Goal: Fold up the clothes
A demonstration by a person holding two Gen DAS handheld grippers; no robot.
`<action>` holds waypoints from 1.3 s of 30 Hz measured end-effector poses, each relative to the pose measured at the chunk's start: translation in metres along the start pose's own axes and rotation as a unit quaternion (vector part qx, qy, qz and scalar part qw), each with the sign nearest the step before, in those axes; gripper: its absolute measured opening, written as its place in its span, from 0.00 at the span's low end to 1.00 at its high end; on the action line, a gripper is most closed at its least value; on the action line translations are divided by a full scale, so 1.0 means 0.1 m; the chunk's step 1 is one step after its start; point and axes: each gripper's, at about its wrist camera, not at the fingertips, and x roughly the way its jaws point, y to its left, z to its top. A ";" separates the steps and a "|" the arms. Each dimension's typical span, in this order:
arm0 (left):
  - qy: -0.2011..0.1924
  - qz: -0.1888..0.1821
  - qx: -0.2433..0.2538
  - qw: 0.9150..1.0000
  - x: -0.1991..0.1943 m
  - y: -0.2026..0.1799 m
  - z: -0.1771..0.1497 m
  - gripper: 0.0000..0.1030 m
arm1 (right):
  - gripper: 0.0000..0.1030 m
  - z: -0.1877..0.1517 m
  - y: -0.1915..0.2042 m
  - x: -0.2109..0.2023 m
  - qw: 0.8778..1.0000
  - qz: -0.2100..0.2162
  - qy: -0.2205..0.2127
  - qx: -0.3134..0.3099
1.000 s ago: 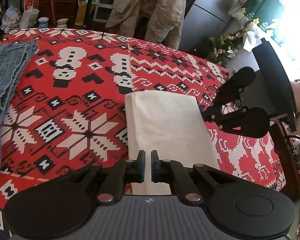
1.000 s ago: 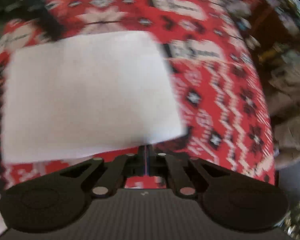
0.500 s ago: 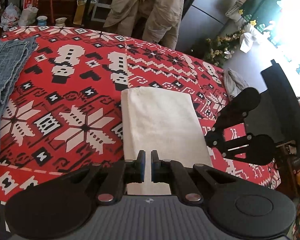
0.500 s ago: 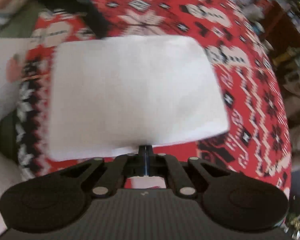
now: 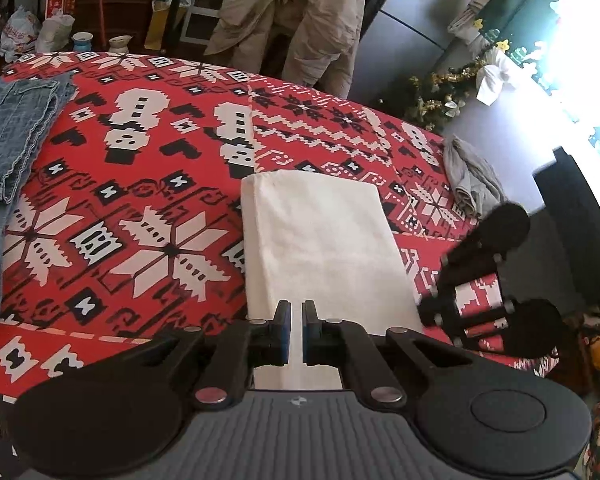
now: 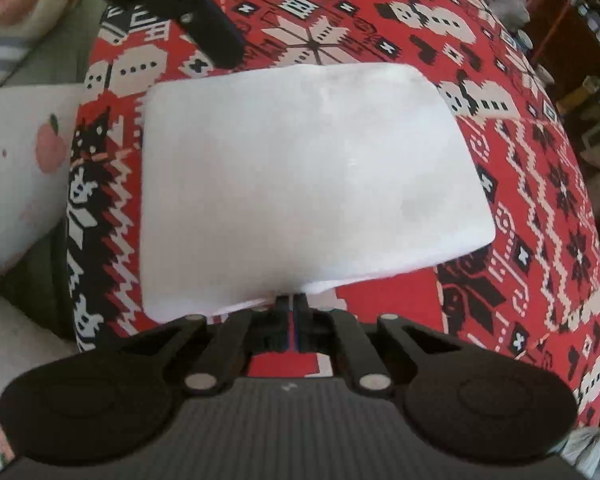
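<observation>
Fingers together on both our grippers: our right gripper hides the white folded cloth's edge, grip unclear; our left gripper tilts downward above it.

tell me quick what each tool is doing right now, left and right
left tool: shut, empty, over the white cloth.
right tool: shut at the cloth's edge; grip unclear.
</observation>
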 end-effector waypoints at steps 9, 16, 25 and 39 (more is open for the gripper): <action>0.008 -0.009 0.017 1.000 0.04 -0.09 -0.02 0.03 | 0.02 -0.06 0.10 -0.10 1.000 0.012 0.003 -0.005; 0.017 -0.014 0.023 0.999 0.07 -0.13 -0.05 0.03 | 0.01 -0.18 0.28 -0.24 0.999 0.029 -0.004 -0.031; 0.024 -0.023 0.032 0.999 0.16 -0.24 -0.03 0.03 | 0.03 -0.24 -0.51 -0.40 0.997 -0.038 -0.031 0.064; 0.039 -0.042 0.046 0.997 0.54 -0.48 0.20 0.03 | 0.03 -0.45 -0.84 -0.61 0.998 -0.020 -0.024 0.057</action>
